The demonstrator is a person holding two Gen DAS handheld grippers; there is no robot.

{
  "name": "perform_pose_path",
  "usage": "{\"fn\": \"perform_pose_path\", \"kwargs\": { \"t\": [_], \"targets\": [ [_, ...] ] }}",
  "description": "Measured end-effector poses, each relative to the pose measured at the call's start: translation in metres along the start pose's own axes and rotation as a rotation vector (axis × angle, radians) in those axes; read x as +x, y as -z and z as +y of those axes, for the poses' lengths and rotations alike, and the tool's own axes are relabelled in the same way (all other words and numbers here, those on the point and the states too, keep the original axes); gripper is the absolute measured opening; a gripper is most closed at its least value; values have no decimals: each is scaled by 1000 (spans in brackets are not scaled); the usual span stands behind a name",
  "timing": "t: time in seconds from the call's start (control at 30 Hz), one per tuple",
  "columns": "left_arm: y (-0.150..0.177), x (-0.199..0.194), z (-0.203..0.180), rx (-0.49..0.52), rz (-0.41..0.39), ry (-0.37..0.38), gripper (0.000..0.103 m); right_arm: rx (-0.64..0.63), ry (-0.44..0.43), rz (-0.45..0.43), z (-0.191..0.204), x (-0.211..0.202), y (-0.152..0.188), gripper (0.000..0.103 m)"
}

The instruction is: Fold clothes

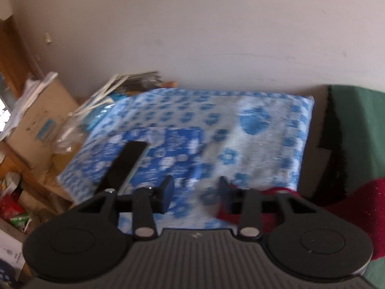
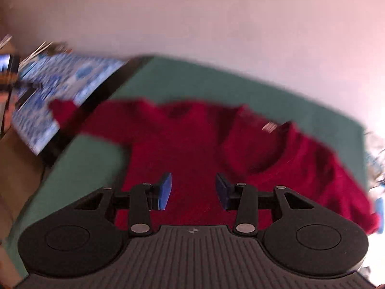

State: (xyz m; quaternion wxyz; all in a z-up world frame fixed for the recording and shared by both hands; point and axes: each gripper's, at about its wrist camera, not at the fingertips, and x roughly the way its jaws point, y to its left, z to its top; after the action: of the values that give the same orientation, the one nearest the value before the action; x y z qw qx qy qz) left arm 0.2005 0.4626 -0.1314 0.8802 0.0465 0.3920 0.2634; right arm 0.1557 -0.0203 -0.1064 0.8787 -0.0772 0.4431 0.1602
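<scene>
Where the clutter piles up at the far left of the left wrist view, a cardboard box point(image 1: 41, 130) carries a pale blue label too blurred to read, and nothing else in either view bears legible writing. Beside it lies a blue-and-white patterned blanket point(image 1: 216, 125), over which the left gripper point(image 1: 196, 193) hangs with its blue pads apart and nothing between them; the red sweater's sleeve point(image 1: 356, 207) lies right beside its right finger. Further right, the red sweater point(image 2: 192, 144) lies spread on a green cloth point(image 2: 182, 79), one sleeve reaching left onto the blanket and a small whitish tag point(image 2: 270, 126) showing near its collar. Above its body, the right gripper point(image 2: 193, 191) holds its jaws apart, empty.
</scene>
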Motion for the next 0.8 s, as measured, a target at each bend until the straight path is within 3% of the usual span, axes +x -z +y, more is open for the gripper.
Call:
{"fn": "perform_pose_path", "kwargs": {
  "t": [0.07,0.13,0.17,0.23,0.37,0.5,0.6,0.63,0.67,0.73,0.8],
  "targets": [
    [10,-21,1,-14,-21,76,28,-5,-20,12,-1,12,17,43],
    [23,-46,-18,20,-51,143,20,11,27,6,-12,23,36,41],
    [31,-59,-34,45,-72,169,16,24,45,3,-19,29,46,33],
    [48,-84,-72,84,-101,236,12,65,67,-1,-35,38,65,25],
    [80,-123,-163,102,-76,451,12,211,42,-5,-67,55,88,25],
    [105,-147,-255,134,-35,574,14,261,61,-6,-92,69,103,25],
    [124,-152,-303,183,10,547,19,283,51,-27,-117,67,114,23],
    [130,-156,-310,211,-17,512,19,278,71,-26,-125,65,116,21],
    [135,-159,-316,242,-42,480,22,283,101,-25,-135,63,121,17],
    [140,-163,-318,306,-74,427,31,314,102,-21,-161,58,130,0],
    [137,-167,-308,333,-72,377,24,364,92,-33,-175,46,138,0]
  ]
}}
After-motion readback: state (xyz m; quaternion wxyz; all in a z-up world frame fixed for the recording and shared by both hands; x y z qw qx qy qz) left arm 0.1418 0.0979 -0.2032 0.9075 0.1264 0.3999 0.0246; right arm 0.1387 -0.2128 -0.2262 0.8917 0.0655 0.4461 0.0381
